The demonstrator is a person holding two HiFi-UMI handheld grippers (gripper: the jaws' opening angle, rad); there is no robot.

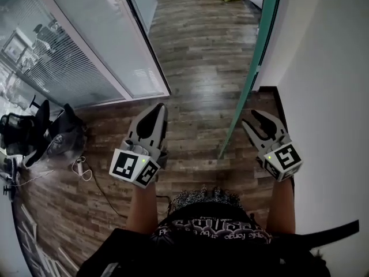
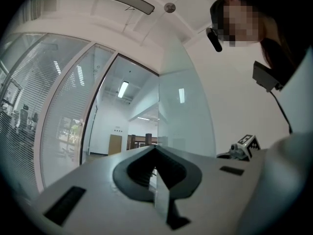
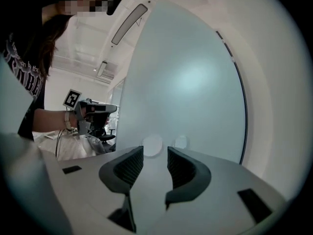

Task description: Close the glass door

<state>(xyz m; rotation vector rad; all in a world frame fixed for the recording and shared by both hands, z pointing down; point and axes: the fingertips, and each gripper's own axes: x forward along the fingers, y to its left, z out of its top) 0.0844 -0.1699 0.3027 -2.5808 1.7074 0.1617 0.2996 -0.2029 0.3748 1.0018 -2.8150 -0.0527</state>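
Glass door (image 1: 249,79) stood open, seen edge-on, bottom corner on wooden floor (image 1: 196,51) between both grippers. Right gripper (image 1: 252,119) sat between door and white wall (image 1: 328,68), jaws apart, empty, facing pane. Left gripper (image 1: 157,109) on door's other side, jaws together, holding nothing.

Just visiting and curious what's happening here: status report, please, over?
Left gripper shut, empty. Right gripper open, nothing between its jaws, facing the glass door. Glass door stands open, not yet closed. Office chair far left, out of the way.
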